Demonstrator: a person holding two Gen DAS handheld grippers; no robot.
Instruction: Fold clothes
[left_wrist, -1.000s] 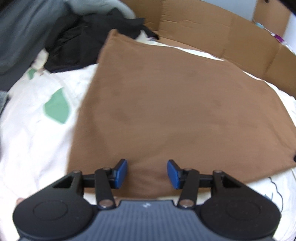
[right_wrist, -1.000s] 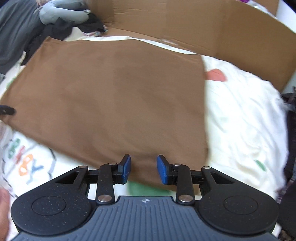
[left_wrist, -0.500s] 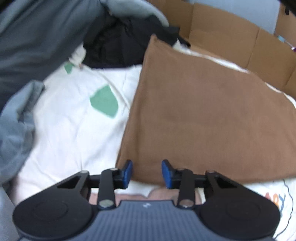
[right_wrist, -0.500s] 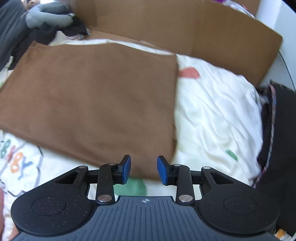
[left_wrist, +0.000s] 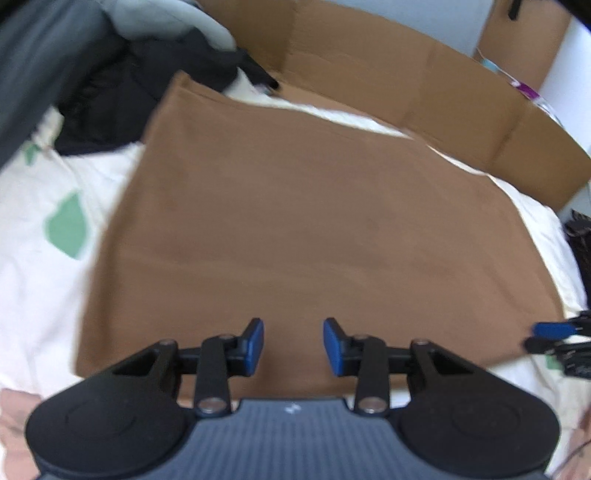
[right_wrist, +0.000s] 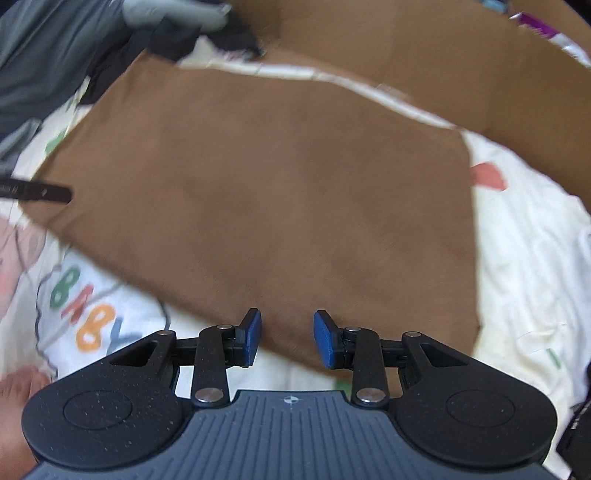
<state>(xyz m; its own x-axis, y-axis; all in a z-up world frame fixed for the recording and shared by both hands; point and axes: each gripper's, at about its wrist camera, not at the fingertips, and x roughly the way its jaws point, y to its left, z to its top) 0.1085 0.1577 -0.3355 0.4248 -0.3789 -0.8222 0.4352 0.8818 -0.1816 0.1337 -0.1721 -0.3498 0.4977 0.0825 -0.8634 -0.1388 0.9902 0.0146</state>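
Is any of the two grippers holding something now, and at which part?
Nothing is held. The left gripper and the right gripper both have a clear gap between their pads, above the near edge of the brown cloth.

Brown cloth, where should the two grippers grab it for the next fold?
Probably the near edge of the brown cloth, one gripper toward each corner, coming from the near side. It lies flat on the sheet, and that edge sits just before both open grippers.

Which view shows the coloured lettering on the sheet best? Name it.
The right wrist view: the lettering lies plainly at lower left, beside the brown cloth. The left wrist view shows none of it.
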